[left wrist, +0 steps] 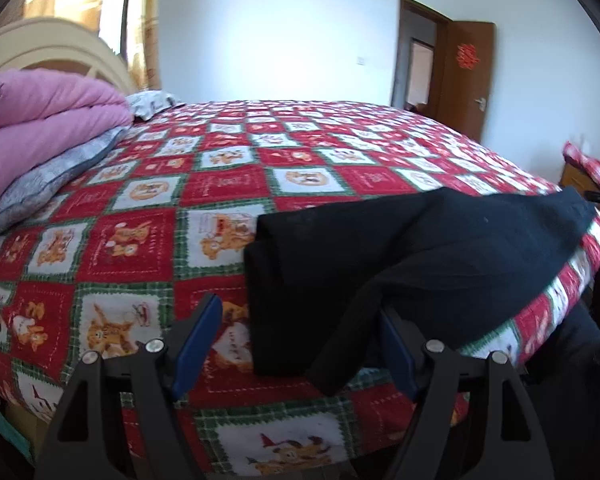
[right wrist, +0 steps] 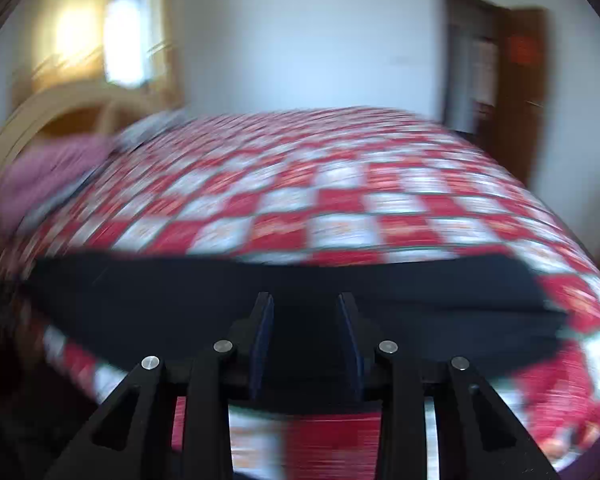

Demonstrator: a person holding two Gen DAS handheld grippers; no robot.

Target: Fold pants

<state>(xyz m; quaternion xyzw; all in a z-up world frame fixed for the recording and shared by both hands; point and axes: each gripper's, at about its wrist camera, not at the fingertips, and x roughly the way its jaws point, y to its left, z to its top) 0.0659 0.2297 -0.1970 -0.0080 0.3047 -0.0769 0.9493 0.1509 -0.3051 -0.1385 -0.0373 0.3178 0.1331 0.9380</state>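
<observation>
Black pants (left wrist: pixel 400 256) lie folded on our checkered bed (left wrist: pixel 228 184); our left gripper (left wrist: pixel 300 344) and right gripper (right wrist: pixel 306 336) hover over them, jaws released.

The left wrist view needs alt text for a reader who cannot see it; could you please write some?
Black pants lie partly folded near the edge of a bed covered by a red checked quilt, with the left tongs open around their near end. Pink bedding is piled at the headboard.
</observation>
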